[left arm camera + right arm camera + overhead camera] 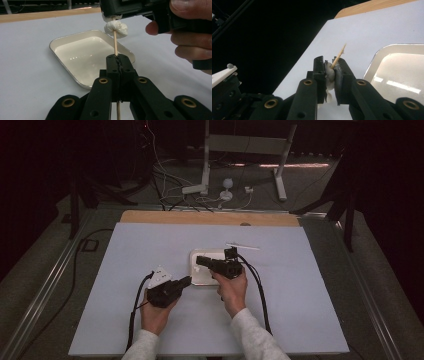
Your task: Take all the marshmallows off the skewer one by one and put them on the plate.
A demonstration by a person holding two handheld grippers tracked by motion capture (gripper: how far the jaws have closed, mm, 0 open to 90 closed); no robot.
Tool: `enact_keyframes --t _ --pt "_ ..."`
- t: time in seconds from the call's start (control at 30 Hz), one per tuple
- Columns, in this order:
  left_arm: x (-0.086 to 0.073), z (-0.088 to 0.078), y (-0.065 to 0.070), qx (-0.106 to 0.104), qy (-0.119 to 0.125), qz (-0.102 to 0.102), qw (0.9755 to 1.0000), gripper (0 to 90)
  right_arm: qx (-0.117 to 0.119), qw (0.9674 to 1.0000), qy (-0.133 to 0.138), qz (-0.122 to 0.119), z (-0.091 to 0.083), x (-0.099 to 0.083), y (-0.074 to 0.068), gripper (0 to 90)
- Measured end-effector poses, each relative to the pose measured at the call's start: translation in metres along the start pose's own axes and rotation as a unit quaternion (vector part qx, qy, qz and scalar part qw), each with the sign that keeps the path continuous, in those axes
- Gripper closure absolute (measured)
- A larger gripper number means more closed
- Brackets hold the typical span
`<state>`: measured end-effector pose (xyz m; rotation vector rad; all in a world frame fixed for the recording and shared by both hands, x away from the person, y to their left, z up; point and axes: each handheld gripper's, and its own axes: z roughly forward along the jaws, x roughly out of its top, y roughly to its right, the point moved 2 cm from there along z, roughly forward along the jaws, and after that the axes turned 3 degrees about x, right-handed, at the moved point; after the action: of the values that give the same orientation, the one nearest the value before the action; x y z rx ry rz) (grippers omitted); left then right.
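Left gripper view: the left claw [117, 62] pinches a thin wooden stick [115, 45] upright above the white tray [75, 53] on the desk [27, 82]. A marshmallow [116, 28] (soft, white) sits threaded on the stick, squeezed by the right claw [330, 71], the stick's pointed tip poking past it.

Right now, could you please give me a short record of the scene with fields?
left gripper: jaws shut on the wooden skewer
right gripper: jaws shut on a white marshmallow threaded on the skewer
skewer tip: pokes out past the right jaws
tray: white, shallow, nothing in it, below the skewer
table cover: pale sheet
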<state>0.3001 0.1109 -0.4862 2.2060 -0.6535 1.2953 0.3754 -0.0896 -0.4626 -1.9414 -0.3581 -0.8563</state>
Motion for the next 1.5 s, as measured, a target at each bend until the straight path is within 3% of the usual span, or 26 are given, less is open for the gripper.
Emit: enact_keyframes --t 0.13,0.27,0.37,0.43,0.5,0.53,0.7,0.83,0.9,0.93,0.97,1.0,1.03,1.1,1.13,1.2,1.4,1.5 --pt "0.000 0.000 0.000 0.001 -0.001 0.001 1.0000 90.0 0.002 1.0000 0.003 0.003 0.000 0.001 0.001 81.3" --pt "-0.003 -0.001 0.000 -0.003 0.004 -0.006 1.0000 90.0 0.017 0.9996 -0.011 0.020 0.000 0.000 0.003 80.3" --pt "-0.003 -0.001 0.000 -0.003 0.009 -0.008 0.9999 90.0 0.013 0.9997 -0.011 0.015 -0.001 -0.001 0.002 78.1" --pt "-0.003 -0.001 0.001 -0.002 0.013 -0.007 0.9999 90.0 0.020 0.9995 -0.009 0.024 -0.001 -0.001 0.001 72.3" --pt "-0.002 -0.001 0.002 -0.006 0.019 -0.007 0.9998 90.0 0.024 0.9992 -0.009 0.029 -0.001 -0.001 0.001 72.8" --pt "-0.002 0.000 0.003 -0.005 0.020 -0.004 0.9998 90.0 0.036 0.9983 -0.023 0.040 0.003 -0.004 -0.001 71.0" --pt "-0.003 0.000 0.003 -0.009 0.018 -0.004 0.9998 90.0 0.028 0.9982 -0.020 0.050 0.004 -0.004 0.000 79.9" --pt "-0.004 0.000 0.005 -0.010 0.009 0.011 0.9999 90.0 0.008 0.9993 0.006 0.037 -0.003 0.001 0.001 82.1" --pt "-0.004 -0.001 0.006 -0.014 0.009 0.010 0.9998 90.0 0.007 0.9976 0.036 0.059 -0.014 0.011 0.010 82.7" --pt "-0.006 -0.002 0.006 -0.004 -0.004 0.021 0.9998 90.0 0.002 0.9964 0.052 0.067 -0.021 0.016 0.016 83.0" --pt "-0.006 -0.002 0.006 -0.004 -0.004 0.021 0.9998 90.0 0.002 0.9964 0.052 0.067 -0.021 0.016 0.016 83.0" --pt "-0.009 -0.001 0.002 -0.006 -0.004 0.011 0.9999 90.0 -0.003 0.9938 0.077 0.080 -0.041 0.030 0.027 82.9" --pt "-0.009 -0.001 0.000 -0.005 -0.003 0.006 1.0000 90.0 -0.004 0.9947 0.071 0.074 -0.048 0.035 0.030 82.7" --pt "-0.007 0.000 0.000 -0.005 0.003 0.000 1.0000 90.0 -0.034 0.9971 0.058 0.036 -0.058 0.038 0.030 82.3" --pt "-0.007 0.000 0.000 -0.005 0.003 0.000 1.0000 90.0 -0.034 0.9971 0.058 0.036 -0.058 0.038 0.030 82.3" --pt "-0.006 0.000 0.000 -0.002 0.002 0.003 1.0000 90.0 -0.050 0.9981 0.037 0.005 -0.059 0.037 0.031 81.6" --pt "-0.007 0.001 0.000 0.003 -0.004 0.005 1.0000 90.0 -0.051 0.9985 0.015 -0.007 -0.048 0.034 0.033 78.8" --pt "-0.008 0.002 0.000 0.003 -0.007 0.008 0.9999 90.0 -0.056 0.9984 0.006 -0.005 -0.043 0.034 0.035 72.6"
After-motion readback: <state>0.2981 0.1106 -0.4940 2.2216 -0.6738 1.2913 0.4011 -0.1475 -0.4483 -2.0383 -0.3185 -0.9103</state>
